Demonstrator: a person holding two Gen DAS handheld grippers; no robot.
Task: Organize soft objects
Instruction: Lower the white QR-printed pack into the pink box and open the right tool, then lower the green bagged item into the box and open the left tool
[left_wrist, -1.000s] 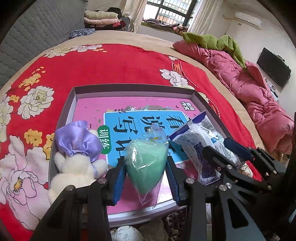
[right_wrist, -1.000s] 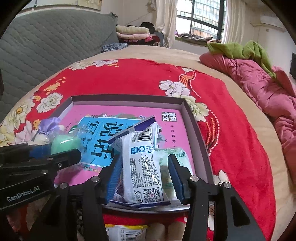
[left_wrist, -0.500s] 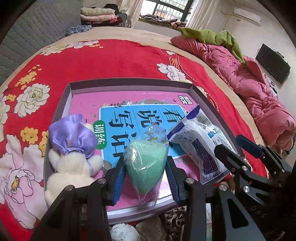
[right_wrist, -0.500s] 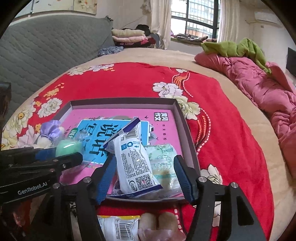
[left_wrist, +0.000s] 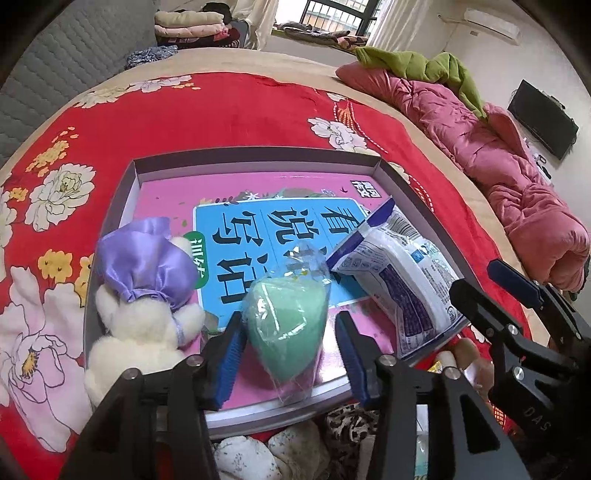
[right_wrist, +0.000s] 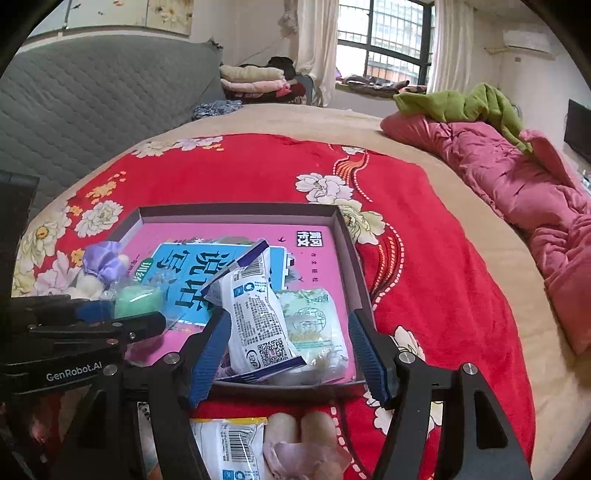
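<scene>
A grey box tray lined with a pink and blue book cover lies on the red floral blanket. At its near left lies a white plush bear in a purple satin cap. A green sponge in a clear bag stands between the fingers of my left gripper. Its jaws are opening, and a gap shows at the right pad. My right gripper stands wide open around a white and blue packet, which rests in the tray on a pale green packet.
Just in front of the tray lie another white packet and a pinkish beige soft item. A pink quilt with a green cloth runs along the right. Folded clothes and a grey quilted headboard are at the back.
My right jaws spread and let go of the white packet, which now lies in the tray, and that gripper drew back a little. My left jaws have widened around the green sponge.
</scene>
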